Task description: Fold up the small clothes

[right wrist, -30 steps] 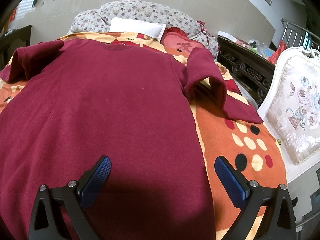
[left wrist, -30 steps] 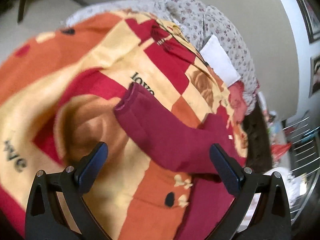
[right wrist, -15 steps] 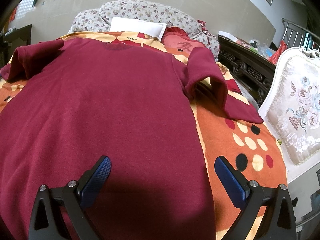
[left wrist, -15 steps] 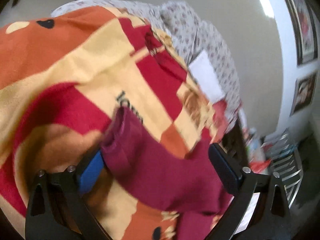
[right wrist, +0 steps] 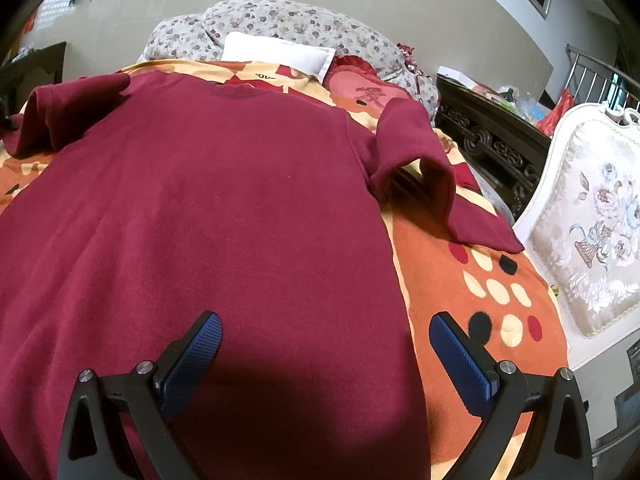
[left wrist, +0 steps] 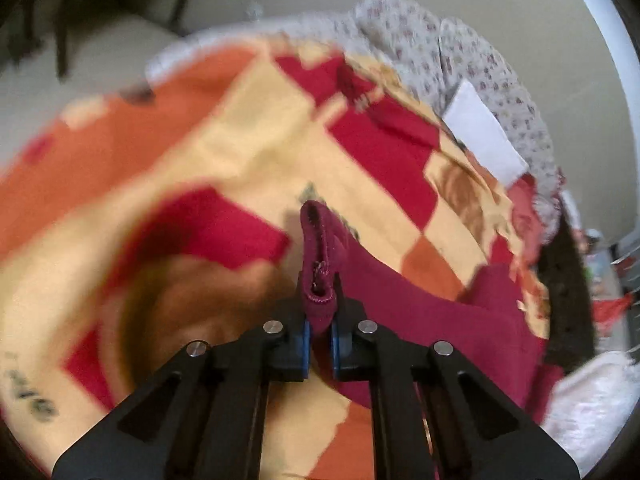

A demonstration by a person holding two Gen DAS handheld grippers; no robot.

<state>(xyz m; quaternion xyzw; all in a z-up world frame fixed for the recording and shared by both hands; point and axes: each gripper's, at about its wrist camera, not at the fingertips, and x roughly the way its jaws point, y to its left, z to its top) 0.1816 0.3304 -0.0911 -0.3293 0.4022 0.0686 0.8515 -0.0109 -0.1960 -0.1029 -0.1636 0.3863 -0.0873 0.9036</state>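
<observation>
A maroon sweatshirt (right wrist: 224,208) lies spread flat, chest up, on an orange, red and cream blanket (right wrist: 472,264). Its left sleeve cuff (left wrist: 320,256) stands pinched between the blue pads of my left gripper (left wrist: 319,336), which is shut on it; the sleeve runs off to the right toward the body (left wrist: 440,332). My right gripper (right wrist: 324,344) hovers open over the lower hem area, its fingers (right wrist: 196,344) wide apart with nothing gripped. The right sleeve (right wrist: 432,168) lies bent and folded on the blanket beside the body.
Floral pillows (right wrist: 288,24), a white pillow (right wrist: 276,52) and a red cushion (right wrist: 368,92) sit at the bed's head. A white upholstered chair (right wrist: 592,216) stands right of the bed, with a dark carved cabinet (right wrist: 492,140) behind. A wall runs behind.
My left gripper went from wide open around the sleeve to shut on the cuff, which now stands bunched between the pads. The right gripper and the shirt body have not moved.
</observation>
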